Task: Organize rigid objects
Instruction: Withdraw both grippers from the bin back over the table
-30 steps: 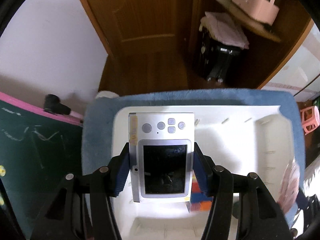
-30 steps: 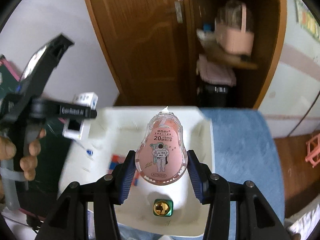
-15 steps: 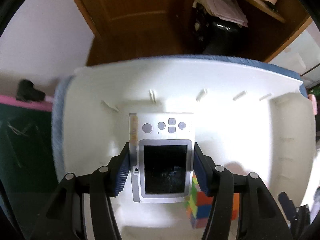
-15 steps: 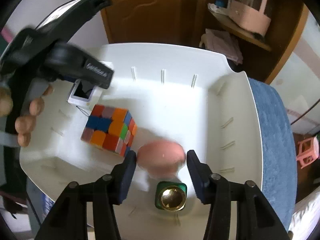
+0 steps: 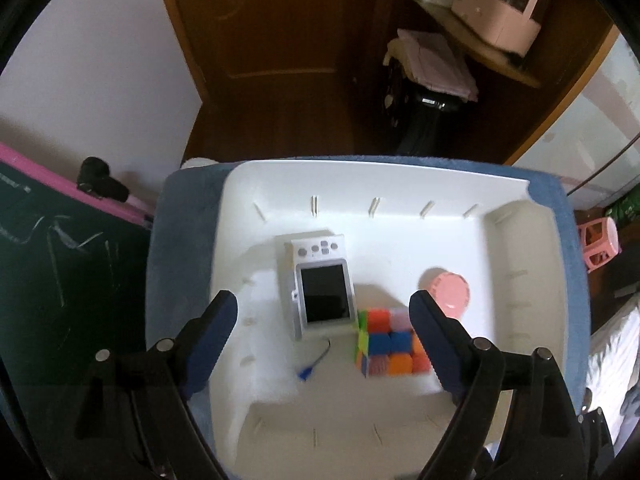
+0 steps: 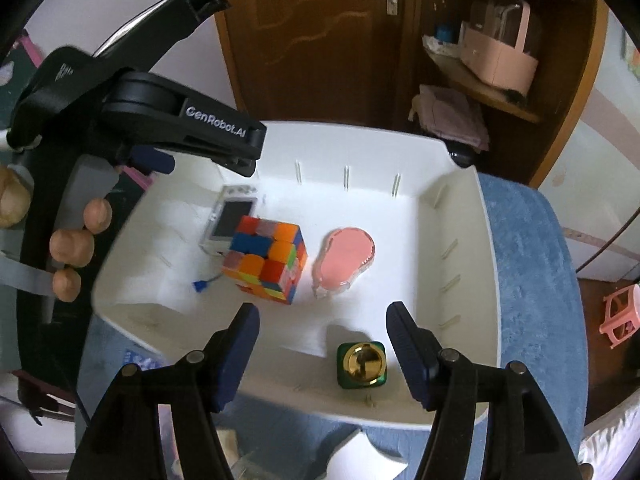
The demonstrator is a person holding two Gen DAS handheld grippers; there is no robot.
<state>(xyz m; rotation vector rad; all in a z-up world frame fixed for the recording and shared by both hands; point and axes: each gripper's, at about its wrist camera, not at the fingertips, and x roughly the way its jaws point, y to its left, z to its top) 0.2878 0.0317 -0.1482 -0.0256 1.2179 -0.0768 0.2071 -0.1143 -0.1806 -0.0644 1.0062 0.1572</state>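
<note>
A white bin sits on a blue mat. In it lie a small silver camera, a colourful puzzle cube, a pink correction-tape dispenser and a green and gold bottle. My left gripper is open and empty above the camera and cube. My right gripper is open and empty above the bin's near side. The left gripper's body also shows in the right wrist view, held by a hand.
A blue mat lies under the bin. A dark chalkboard with a pink frame stands at the left. A wooden door, a shelf with a pink case and a pink stool are behind and to the right.
Both grippers opened and drew back up. The camera now lies in the bin beside the cube, and the pink tape dispenser lies in the bin to the cube's right.
</note>
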